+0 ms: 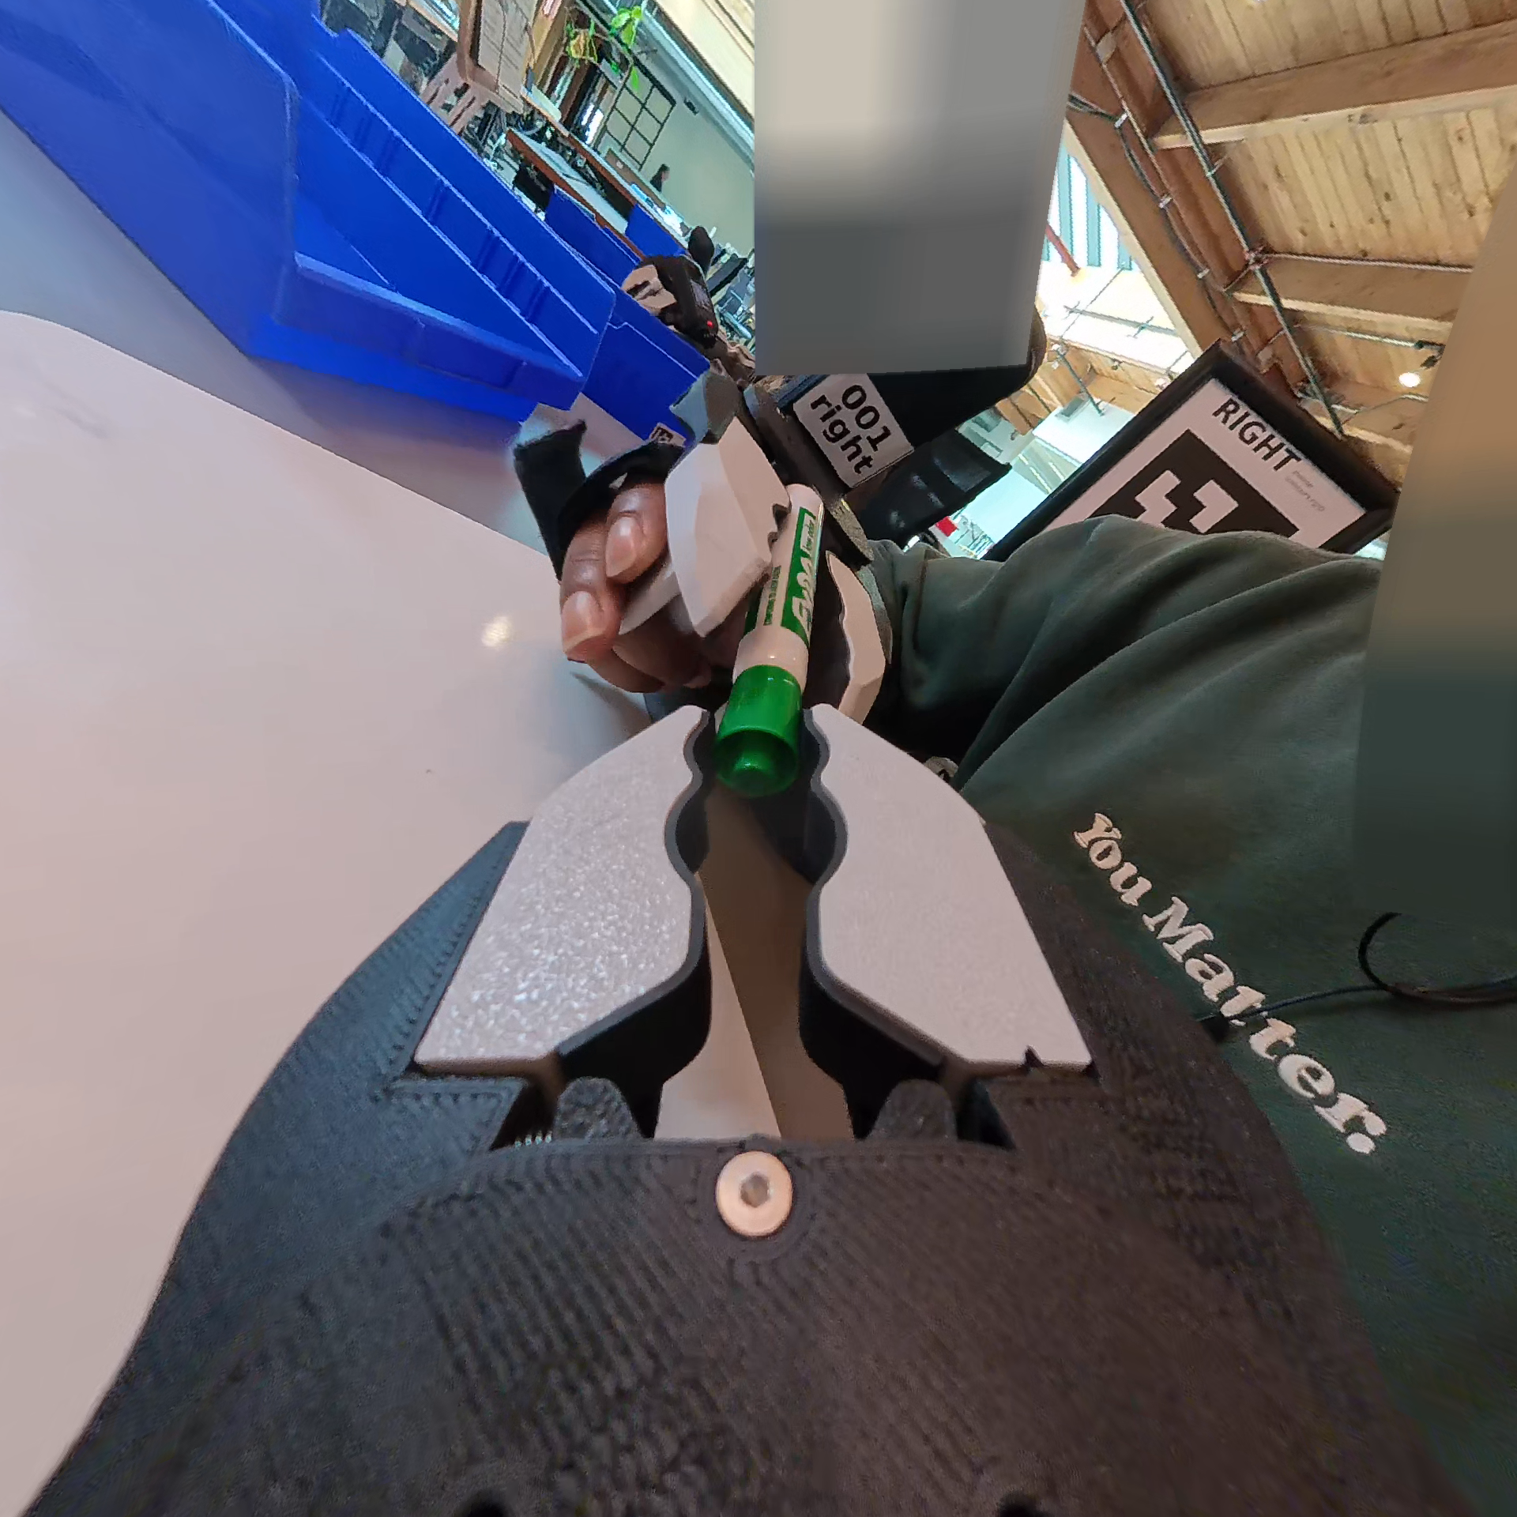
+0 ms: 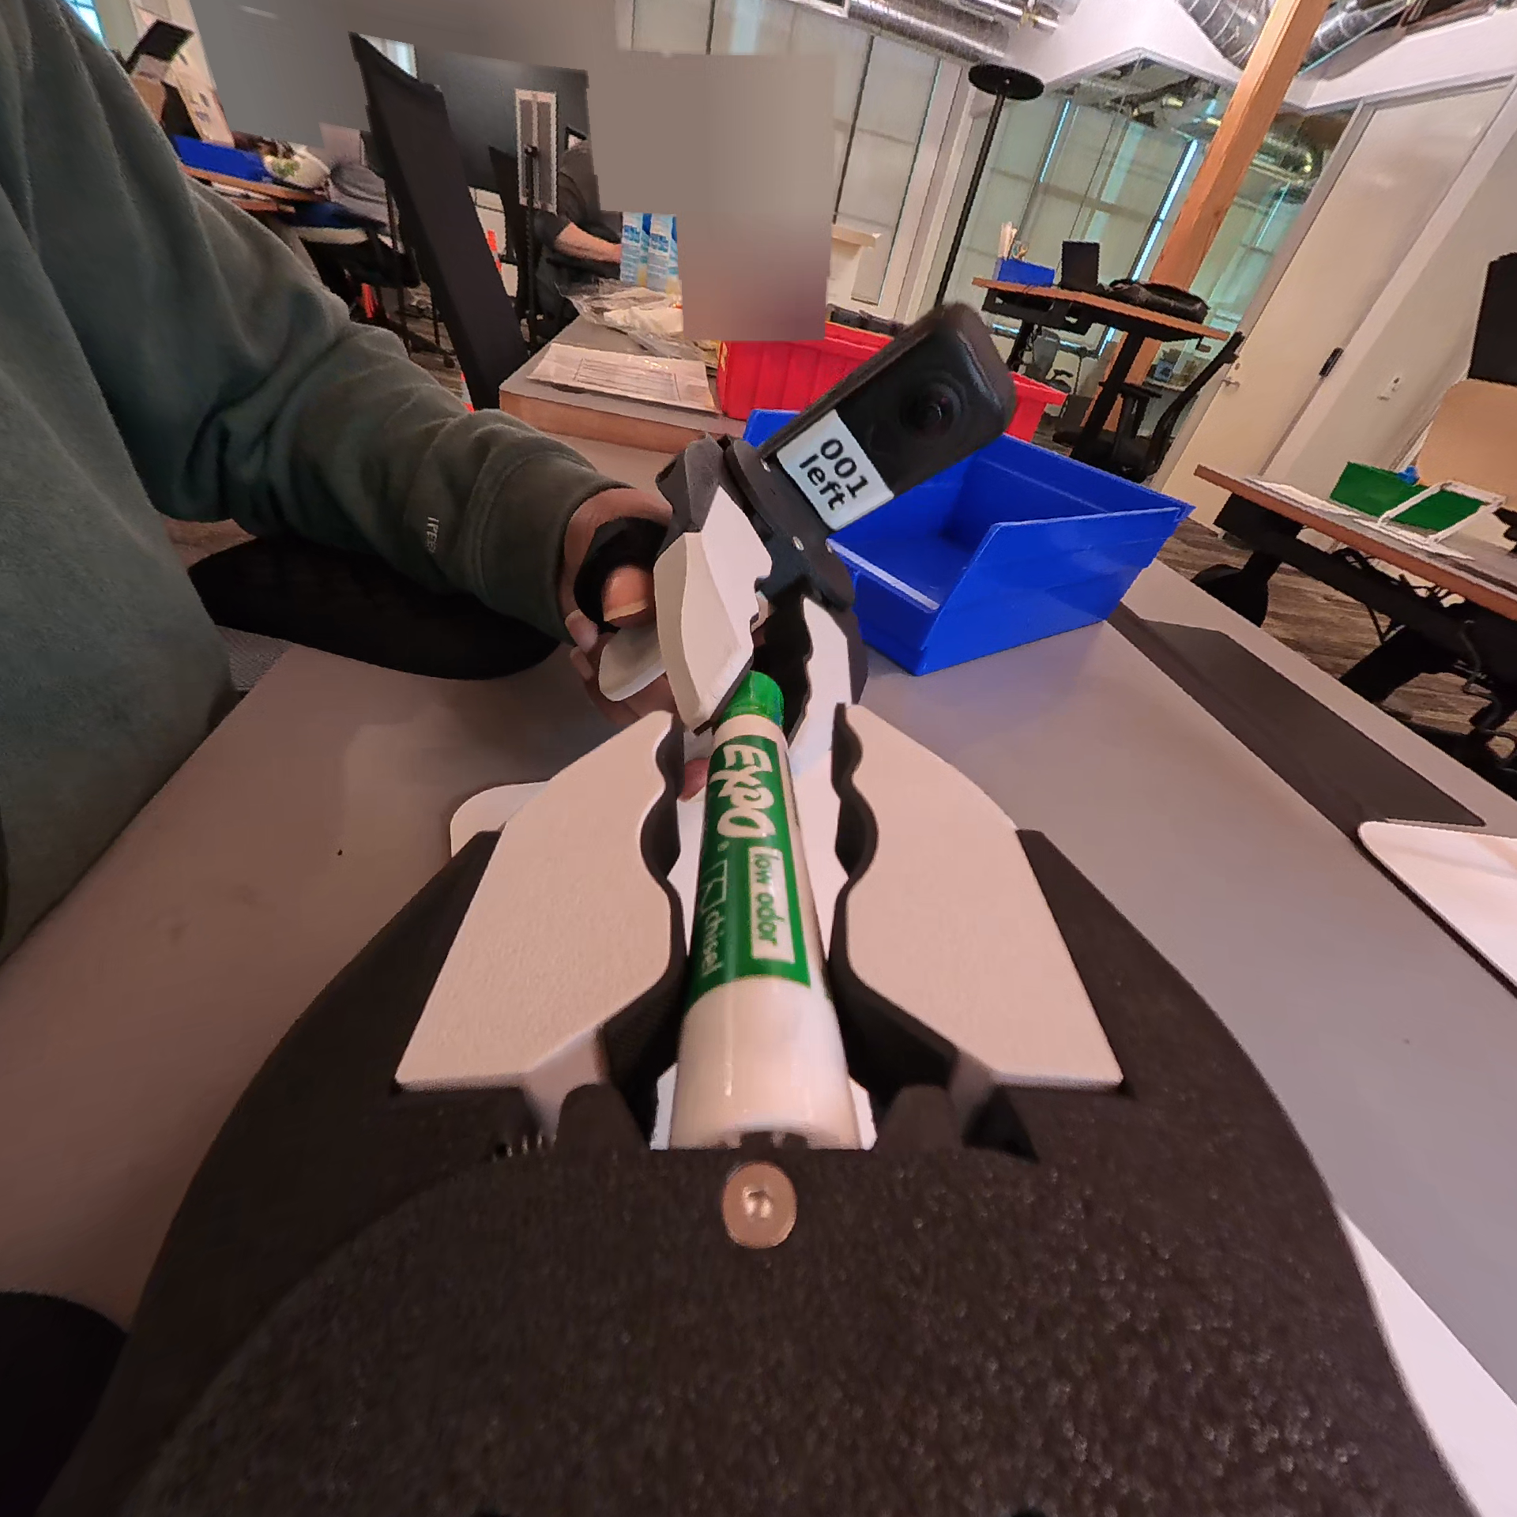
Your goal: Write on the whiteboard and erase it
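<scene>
The right gripper (image 2: 759,743) clamps a green marker's (image 2: 751,928) barrel; ahead, the left gripper (image 1: 759,739) closes around its cap (image 1: 757,735).

- A white sticker (image 2: 836,470) with black print sat on the camera mount of the far gripper, at centre frame in the right wrist view.
- A like sticker (image 1: 854,427) showed at upper centre of the left wrist view.
- The green marker (image 2: 751,919) bore a printed green label along its white barrel.
- A framed black-and-white sign (image 1: 1231,476) stood at right.
- White lettering ran across the green sweatshirt (image 1: 1215,977).
</scene>
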`<act>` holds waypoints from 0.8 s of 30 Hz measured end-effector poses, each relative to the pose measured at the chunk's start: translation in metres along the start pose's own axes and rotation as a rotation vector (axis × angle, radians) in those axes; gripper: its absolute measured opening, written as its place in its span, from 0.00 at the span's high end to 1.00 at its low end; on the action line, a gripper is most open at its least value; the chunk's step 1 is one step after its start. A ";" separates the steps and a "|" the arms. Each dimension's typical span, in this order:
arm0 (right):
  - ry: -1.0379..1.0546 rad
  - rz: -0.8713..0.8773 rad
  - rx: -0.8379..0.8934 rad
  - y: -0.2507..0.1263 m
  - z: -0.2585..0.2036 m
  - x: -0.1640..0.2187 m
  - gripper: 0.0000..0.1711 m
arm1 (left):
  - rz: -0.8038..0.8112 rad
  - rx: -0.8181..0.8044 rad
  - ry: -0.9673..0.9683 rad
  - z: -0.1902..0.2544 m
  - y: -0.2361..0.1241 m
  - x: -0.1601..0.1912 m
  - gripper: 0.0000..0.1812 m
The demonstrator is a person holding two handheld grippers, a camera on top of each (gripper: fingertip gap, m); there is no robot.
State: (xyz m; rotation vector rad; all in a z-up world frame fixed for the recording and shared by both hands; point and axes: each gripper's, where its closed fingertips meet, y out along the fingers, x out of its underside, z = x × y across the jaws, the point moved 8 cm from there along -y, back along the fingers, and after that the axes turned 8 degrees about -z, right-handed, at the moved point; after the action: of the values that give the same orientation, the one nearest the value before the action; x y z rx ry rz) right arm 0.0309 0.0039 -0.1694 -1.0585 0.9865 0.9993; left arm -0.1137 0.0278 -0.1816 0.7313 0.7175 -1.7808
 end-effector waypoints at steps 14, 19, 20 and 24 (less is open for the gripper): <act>-0.017 -0.085 -0.024 0.001 -0.001 0.003 0.81 | -0.008 -0.005 -0.016 0.000 -0.001 0.001 0.89; 0.006 -0.086 -0.021 0.001 0.001 0.004 0.81 | 0.029 -0.004 0.007 0.002 0.000 0.000 0.89; 0.009 -0.078 -0.025 0.001 0.000 0.003 0.81 | 0.032 -0.011 0.020 0.002 0.000 0.000 0.89; 0.010 -0.084 -0.018 0.001 0.001 0.002 0.81 | 0.050 -0.007 0.023 0.004 -0.002 -0.003 0.89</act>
State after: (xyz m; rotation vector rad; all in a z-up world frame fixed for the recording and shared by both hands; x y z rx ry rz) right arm 0.0302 0.0054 -0.1714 -1.1114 0.9349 0.9369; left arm -0.1155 0.0274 -0.1761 0.7599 0.7150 -1.7262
